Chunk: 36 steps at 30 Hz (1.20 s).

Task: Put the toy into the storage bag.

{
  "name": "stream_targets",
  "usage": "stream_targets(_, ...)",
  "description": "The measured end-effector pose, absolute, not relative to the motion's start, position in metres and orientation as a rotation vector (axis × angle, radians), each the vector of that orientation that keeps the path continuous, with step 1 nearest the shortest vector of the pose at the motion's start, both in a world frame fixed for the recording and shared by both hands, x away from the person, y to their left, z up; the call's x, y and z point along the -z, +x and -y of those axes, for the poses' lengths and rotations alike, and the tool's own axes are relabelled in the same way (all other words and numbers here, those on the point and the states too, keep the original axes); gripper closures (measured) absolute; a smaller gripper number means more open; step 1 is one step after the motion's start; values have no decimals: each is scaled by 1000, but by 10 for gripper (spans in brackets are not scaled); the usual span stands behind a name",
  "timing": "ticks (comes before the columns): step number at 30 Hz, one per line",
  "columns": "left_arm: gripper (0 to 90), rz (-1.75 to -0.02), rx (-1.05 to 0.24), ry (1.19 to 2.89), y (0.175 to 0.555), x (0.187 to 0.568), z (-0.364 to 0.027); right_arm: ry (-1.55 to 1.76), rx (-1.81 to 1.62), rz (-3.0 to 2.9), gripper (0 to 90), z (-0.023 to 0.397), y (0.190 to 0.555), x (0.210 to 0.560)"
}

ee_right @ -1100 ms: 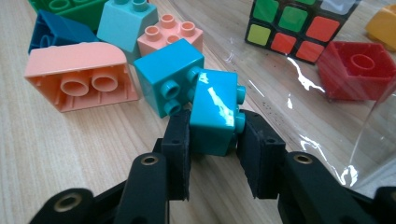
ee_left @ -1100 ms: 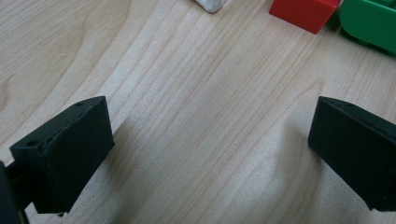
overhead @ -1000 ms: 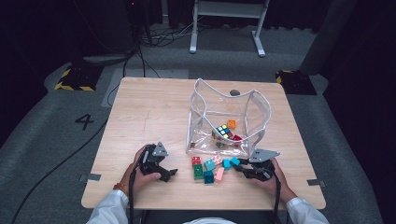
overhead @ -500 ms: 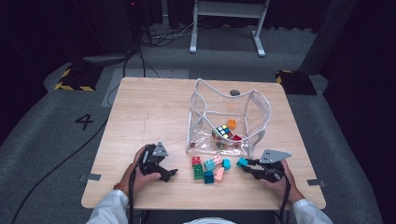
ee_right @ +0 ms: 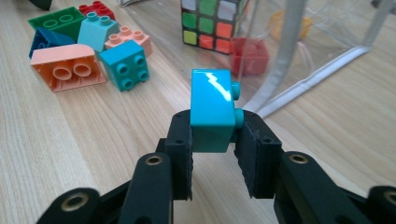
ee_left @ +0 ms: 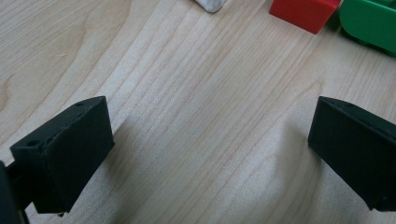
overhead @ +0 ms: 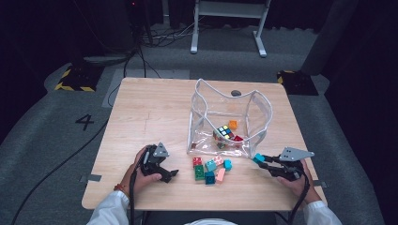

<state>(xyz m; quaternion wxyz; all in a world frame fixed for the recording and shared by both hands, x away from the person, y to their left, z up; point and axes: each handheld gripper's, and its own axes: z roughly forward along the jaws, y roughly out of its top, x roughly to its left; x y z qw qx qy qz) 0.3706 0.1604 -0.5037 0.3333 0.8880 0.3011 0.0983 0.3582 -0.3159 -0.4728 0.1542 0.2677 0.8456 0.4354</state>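
My right gripper (overhead: 261,160) (ee_right: 212,133) is shut on a teal brick (ee_right: 211,109) (overhead: 258,158), held a little above the table just right of the clear bag's (overhead: 230,119) front corner. Inside the bag lie a colour cube (overhead: 223,132) (ee_right: 212,23), a red brick (ee_right: 250,56) and an orange brick (overhead: 233,124). A heap of loose bricks (overhead: 211,169) sits in front of the bag, among them a peach one (ee_right: 67,67), a teal one (ee_right: 125,64) and a green one (ee_right: 60,21). My left gripper (overhead: 171,174) (ee_left: 210,140) rests open on the table left of the heap, nothing between its jaws.
The wooden table (overhead: 155,110) has bare room at its left and back. A small dark round spot (overhead: 236,93) marks the tabletop behind the bag. A red brick (ee_left: 303,11) and a green brick (ee_left: 369,21) lie just ahead of the left gripper.
My right gripper has lifted the teal brick from the heap and carried it right, toward the bag's front right corner. The left gripper has stayed put.
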Motion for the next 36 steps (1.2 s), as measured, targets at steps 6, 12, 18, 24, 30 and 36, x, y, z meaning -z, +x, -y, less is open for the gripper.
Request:
stream_targets(6, 1, -786, -252, 2318, 371, 504, -160, 773, -1261, -2376, 678, 332, 361, 457)
stream_targets(12, 1, -786, -254, 2319, 371, 504, -160, 770, -1259, -2327, 678, 342, 369, 435)
stream_targets(18, 1, -786, -251, 2318, 371, 504, -160, 790, -1262, -2255, 678, 351, 377, 415)
stream_targets(24, 1, -786, -256, 2319, 371, 504, -160, 761, -1254, -2221, 678, 353, 385, 394)
stream_targets(30, 1, -787, -251, 2317, 371, 504, -160, 755, -1269, -2183, 678, 356, 395, 369)
stream_targets(36, 1, -787, -254, 2317, 371, 504, -160, 728, -1286, -2148, 678, 355, 402, 345)
